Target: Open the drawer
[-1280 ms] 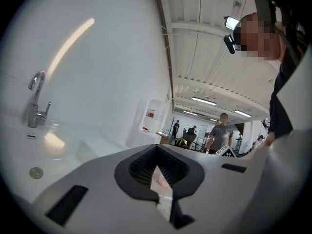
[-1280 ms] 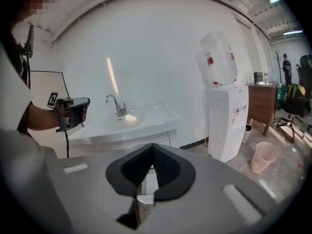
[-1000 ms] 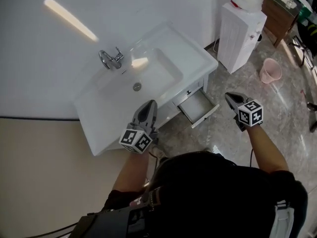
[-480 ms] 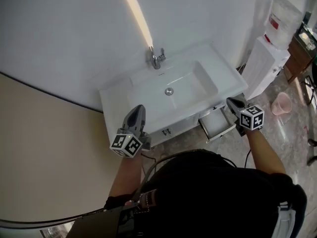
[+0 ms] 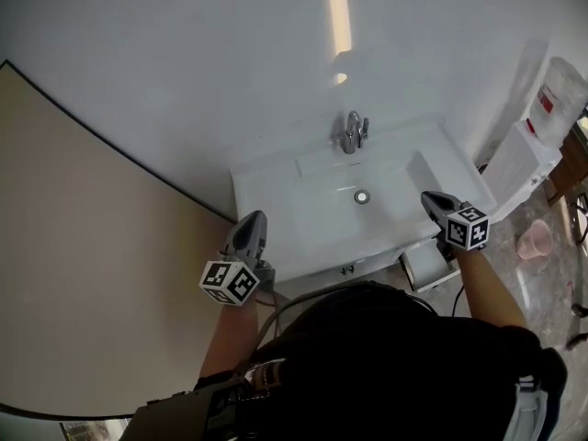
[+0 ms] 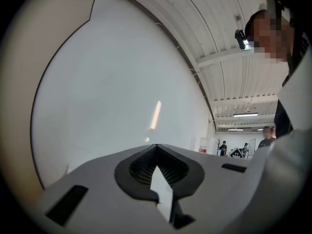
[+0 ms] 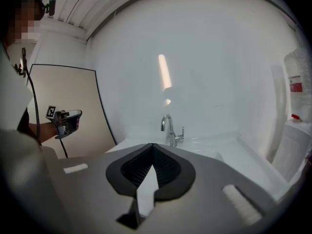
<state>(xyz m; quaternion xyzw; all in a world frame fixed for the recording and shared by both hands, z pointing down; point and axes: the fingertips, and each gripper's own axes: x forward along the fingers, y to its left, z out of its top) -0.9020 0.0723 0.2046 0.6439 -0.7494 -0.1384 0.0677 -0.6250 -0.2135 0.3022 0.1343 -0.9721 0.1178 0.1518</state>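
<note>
You have bright, even light. A long glare streak lies on the glossy white wall; ceiling strip lights glow in the left gripper view. Both gripper views bend and darken at their round edges, and your left hand-held gripper looks soft up close.

right claw risen from drawer, over sink

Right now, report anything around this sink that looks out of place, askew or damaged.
Only one thing stands out: the drawer below the right end of the sink is pulled out of the cabinet. The faucet stands upright, and no spill or damage shows on the white top.
</note>
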